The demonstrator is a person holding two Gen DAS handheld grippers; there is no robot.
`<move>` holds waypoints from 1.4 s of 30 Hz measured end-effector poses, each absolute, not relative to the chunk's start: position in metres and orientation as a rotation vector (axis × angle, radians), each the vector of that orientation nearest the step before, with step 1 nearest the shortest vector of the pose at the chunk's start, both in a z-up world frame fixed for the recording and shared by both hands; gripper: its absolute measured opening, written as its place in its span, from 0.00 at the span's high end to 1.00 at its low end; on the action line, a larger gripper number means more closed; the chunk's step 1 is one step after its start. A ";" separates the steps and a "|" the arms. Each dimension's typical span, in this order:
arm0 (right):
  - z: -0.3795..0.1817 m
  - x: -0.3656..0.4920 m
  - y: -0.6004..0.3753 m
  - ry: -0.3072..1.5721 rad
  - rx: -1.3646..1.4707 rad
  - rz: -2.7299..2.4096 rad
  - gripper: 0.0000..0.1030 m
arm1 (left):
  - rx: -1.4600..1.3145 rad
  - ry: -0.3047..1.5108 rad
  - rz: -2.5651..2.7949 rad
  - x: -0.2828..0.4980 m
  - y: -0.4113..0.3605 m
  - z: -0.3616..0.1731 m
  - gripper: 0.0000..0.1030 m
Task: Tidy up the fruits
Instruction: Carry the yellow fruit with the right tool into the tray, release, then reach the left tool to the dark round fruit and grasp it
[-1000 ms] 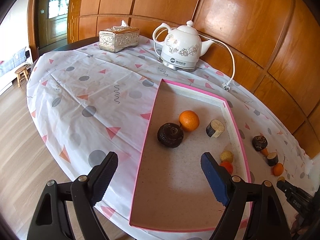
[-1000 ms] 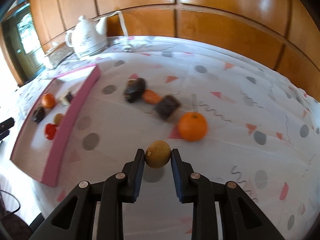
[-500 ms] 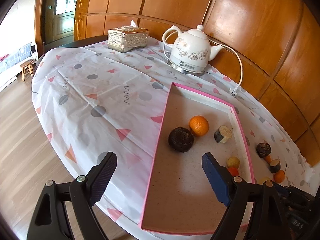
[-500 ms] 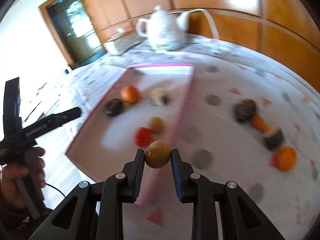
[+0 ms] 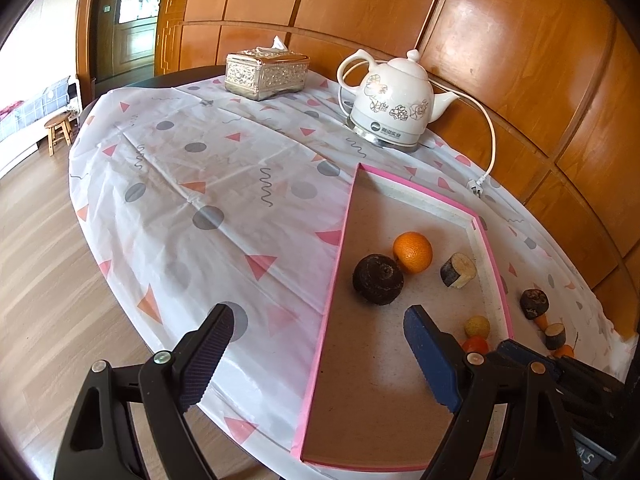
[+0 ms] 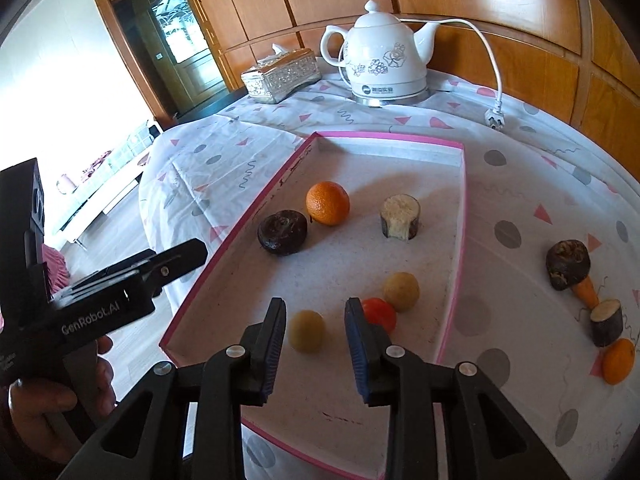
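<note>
My left gripper (image 5: 316,356) hangs wide open over the tray's left rim near the counter's near edge, nothing between its fingers (image 5: 206,354); same gripper seen from the side in my hand (image 6: 52,400).

Pink-rimmed tray (image 6: 236,224) sits mid-counter. Inside, left to right: dark round fruit (image 6: 283,233) touching the orange (image 6: 328,203) behind it, both toward the left rim; yellow-green fruit (image 6: 307,331) on the tray floor near the near rim; red fruit (image 6: 379,313) just beside a pale yellow fruit (image 6: 401,291); cut dark-skinned piece (image 6: 400,217) toward the right rim.

My right gripper (image 6: 316,344) is over the near end of the tray, jaws opening; yellow-green fruit lies between the fingers (image 6: 274,344), pads not pressing it.

Still on the counter right of the tray, toward the right edge: dark stub (image 6: 568,264), carrot-coloured bit (image 6: 585,293), second cut piece (image 6: 607,322), small orange (image 6: 618,361).

Far edge: tissue box (image 6: 282,74), white kettle (image 6: 384,64).
</note>
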State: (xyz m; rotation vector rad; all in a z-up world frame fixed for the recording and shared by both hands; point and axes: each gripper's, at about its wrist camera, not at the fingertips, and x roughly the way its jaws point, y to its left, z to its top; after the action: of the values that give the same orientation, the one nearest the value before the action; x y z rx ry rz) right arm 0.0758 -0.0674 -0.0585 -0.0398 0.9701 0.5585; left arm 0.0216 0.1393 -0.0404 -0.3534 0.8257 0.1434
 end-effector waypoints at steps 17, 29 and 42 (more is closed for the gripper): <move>-0.051 0.038 -0.144 0.866 -0.033 0.239 0.67 | -0.311 0.823 0.101 0.021 0.123 -0.036 0.15; -0.066 0.023 -0.220 0.896 0.074 0.014 0.67 | -0.279 0.824 0.080 0.018 0.114 -0.032 0.15; -0.069 0.003 -0.290 0.878 0.146 -0.218 0.66 | -0.232 0.823 0.046 0.019 0.100 -0.029 0.15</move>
State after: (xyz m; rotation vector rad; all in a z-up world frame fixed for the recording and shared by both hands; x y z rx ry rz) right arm 0.0027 -0.2904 -0.0693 0.1456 0.8780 -0.2178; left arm 0.0194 0.1005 -0.0287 -0.2323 0.8234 0.0457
